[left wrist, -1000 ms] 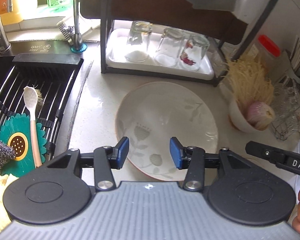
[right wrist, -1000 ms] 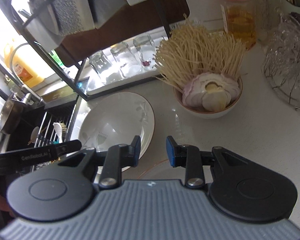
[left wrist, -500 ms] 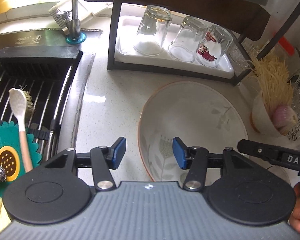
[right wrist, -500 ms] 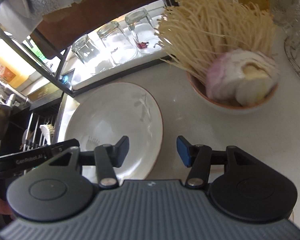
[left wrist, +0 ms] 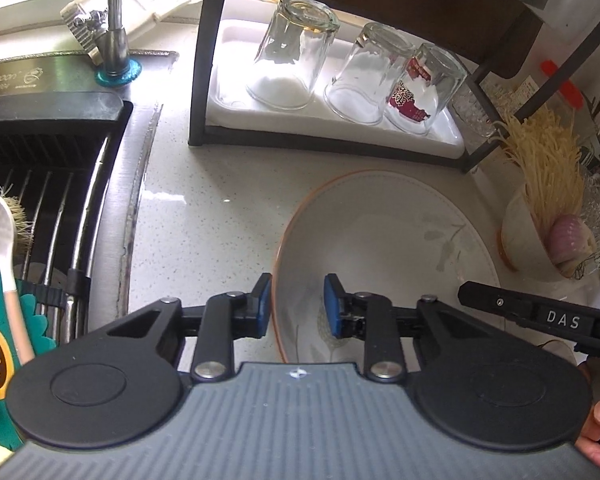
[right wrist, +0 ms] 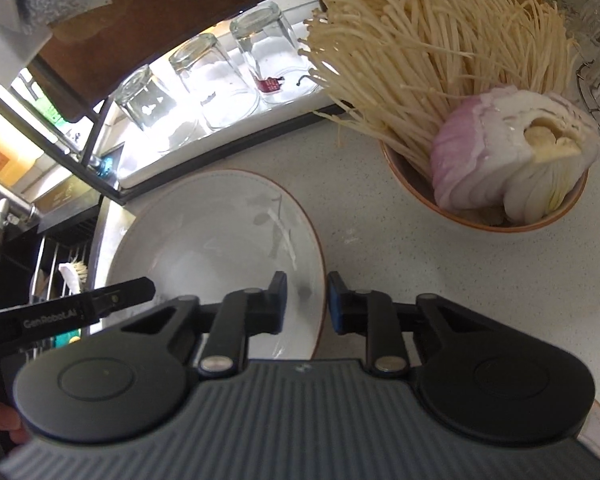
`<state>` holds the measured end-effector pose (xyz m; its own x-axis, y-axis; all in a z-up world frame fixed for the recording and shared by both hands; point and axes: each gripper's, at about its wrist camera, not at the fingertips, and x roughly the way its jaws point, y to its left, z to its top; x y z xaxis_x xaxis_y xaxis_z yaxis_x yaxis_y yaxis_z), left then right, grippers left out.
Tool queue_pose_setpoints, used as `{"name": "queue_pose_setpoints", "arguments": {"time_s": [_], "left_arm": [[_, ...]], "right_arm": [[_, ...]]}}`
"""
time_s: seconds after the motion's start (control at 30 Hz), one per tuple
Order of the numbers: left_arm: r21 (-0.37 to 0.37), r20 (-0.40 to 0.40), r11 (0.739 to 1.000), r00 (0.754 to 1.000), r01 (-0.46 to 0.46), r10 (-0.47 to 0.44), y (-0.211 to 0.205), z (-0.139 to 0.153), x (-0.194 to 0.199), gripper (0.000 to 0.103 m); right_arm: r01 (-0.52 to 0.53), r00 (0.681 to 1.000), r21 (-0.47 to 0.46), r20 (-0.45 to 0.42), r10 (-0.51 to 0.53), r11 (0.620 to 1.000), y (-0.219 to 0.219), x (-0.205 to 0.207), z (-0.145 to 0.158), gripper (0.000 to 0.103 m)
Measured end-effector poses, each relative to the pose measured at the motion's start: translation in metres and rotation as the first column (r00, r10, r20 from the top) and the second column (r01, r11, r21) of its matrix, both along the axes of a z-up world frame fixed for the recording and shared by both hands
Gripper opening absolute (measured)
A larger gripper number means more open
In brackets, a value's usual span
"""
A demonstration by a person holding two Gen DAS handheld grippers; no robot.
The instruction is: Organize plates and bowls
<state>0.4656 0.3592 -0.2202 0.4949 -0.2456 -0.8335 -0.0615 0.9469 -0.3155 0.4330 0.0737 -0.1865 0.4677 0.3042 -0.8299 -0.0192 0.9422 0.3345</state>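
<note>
The left gripper [left wrist: 295, 304] straddles the near left rim of the plate [left wrist: 388, 240], one pad outside the rim and one over the plate's inside; its jaws are closing but a gap still shows at the inner pad. The right gripper [right wrist: 307, 302] straddles the plate's opposite rim in the same way, its jaws closing and not yet pressed on it. The plate lies flat on the pale speckled surface [left wrist: 204, 232], just in front of a dark rack [left wrist: 200, 80] holding three upturned glasses [left wrist: 292, 52]. A bowl [right wrist: 488, 204] of enoki mushrooms and sliced onion stands near the plate. The sink [left wrist: 48, 200] borders the surface's left edge.
</note>
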Motion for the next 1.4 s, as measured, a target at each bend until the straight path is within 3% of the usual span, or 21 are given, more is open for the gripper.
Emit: {"name": "queue_pose_setpoints", "arguments": {"time_s": [0.3, 0.53, 0.67, 0.77, 1.03, 1.4], "left_arm": [[-0.007, -0.024, 1.000, 1.000, -0.010, 0.010, 0.001, -0.004, 0.015, 0.025], [-0.027, -0.028, 0.999, 0.999, 0.025, -0.026, -0.004, -0.001, 0.013, 0.023], [-0.043, -0.009, 0.998, 0.999, 0.037, -0.038, -0.007, 0.012, 0.008, 0.022], [-0.100, -0.016, 0.995, 1.000, 0.022, -0.023, -0.003, 0.021, 0.007, 0.022], [-0.071, 0.065, 0.995, 0.996, 0.067, -0.063, -0.023, 0.060, -0.009, 0.019], [-0.043, 0.116, 0.990, 0.985, 0.132, -0.126, -0.059, 0.091, -0.051, 0.019]], "right_arm": [[0.037, 0.999, 0.063, 0.013, -0.038, 0.997, -0.009, -0.004, -0.006, 0.021], [0.035, 0.999, 0.040, 0.039, -0.037, 0.999, -0.015, -0.009, 0.005, 0.021], [0.022, 0.998, 0.025, 0.064, -0.024, 0.999, -0.019, -0.014, 0.016, 0.021], [0.028, 0.995, 0.033, 0.093, -0.031, 0.999, -0.026, -0.021, 0.026, 0.021], [0.033, 0.991, 0.051, 0.132, -0.040, 0.998, -0.044, -0.049, 0.047, 0.021], [0.082, 0.975, 0.081, 0.198, -0.097, 0.993, -0.078, -0.101, 0.072, 0.021]]}}
